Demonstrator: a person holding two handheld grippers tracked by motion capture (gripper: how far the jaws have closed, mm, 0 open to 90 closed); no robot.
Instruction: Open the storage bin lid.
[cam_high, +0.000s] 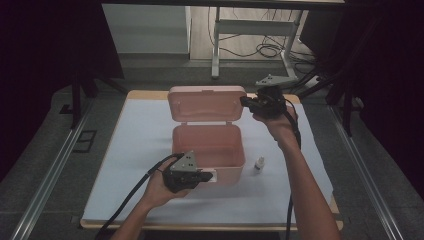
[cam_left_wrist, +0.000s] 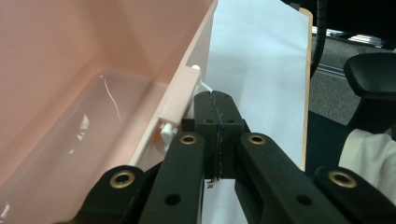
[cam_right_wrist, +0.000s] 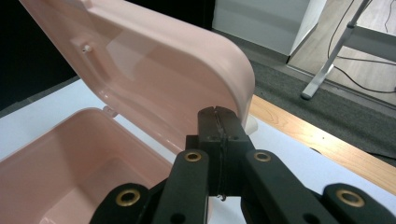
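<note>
From the high view the open pink plastic box (cam_high: 208, 150) sits mid-table, its raised lid (cam_high: 207, 103) at twelve o'clock; the left gripper (cam_left_wrist: 215, 105), jaws closed empty, should steady the front wall while the right gripper (cam_right_wrist: 218, 122), likewise closed empty, nudges the lid gently.

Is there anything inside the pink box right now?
The pink box looks empty: bare floor in the high view and both gripper views. The left gripper covers part of the front wall.

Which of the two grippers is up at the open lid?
The right gripper, jaws shut, at the pink lid's right edge. The left gripper sits low at the box's front latch.
</note>
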